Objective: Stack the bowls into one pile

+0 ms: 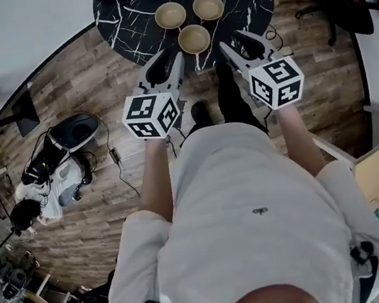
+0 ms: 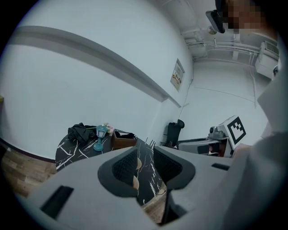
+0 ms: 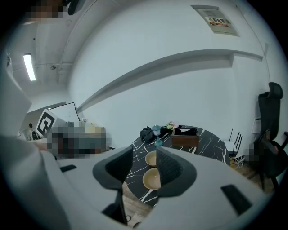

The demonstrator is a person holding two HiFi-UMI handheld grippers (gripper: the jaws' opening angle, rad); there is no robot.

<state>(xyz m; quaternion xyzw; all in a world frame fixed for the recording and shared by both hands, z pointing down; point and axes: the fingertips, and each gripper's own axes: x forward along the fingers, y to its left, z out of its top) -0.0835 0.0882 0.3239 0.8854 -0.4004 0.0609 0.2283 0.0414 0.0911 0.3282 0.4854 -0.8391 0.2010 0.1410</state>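
Three tan bowls sit apart on the round black marbled table (image 1: 123,14): one back left (image 1: 170,15), one back right (image 1: 208,6), one nearest the front edge (image 1: 194,38). My left gripper (image 1: 169,63) hovers short of the table's front edge, left of the near bowl, open and empty. My right gripper (image 1: 237,42) hovers to the right of that bowl, also open and empty. In the right gripper view, the near bowl (image 3: 152,179) and a farther bowl (image 3: 151,158) show between the jaws of the right gripper (image 3: 146,167). In the left gripper view, only slivers of a bowl (image 2: 136,182) show past the left gripper (image 2: 145,164).
At the back of the table stand a blue lamp (image 3: 157,134), a brown box (image 3: 184,137) and a black cloth (image 3: 146,133). An office chair (image 1: 341,3) stands on the right. Cables and gear (image 1: 61,158) litter the wooden floor on the left.
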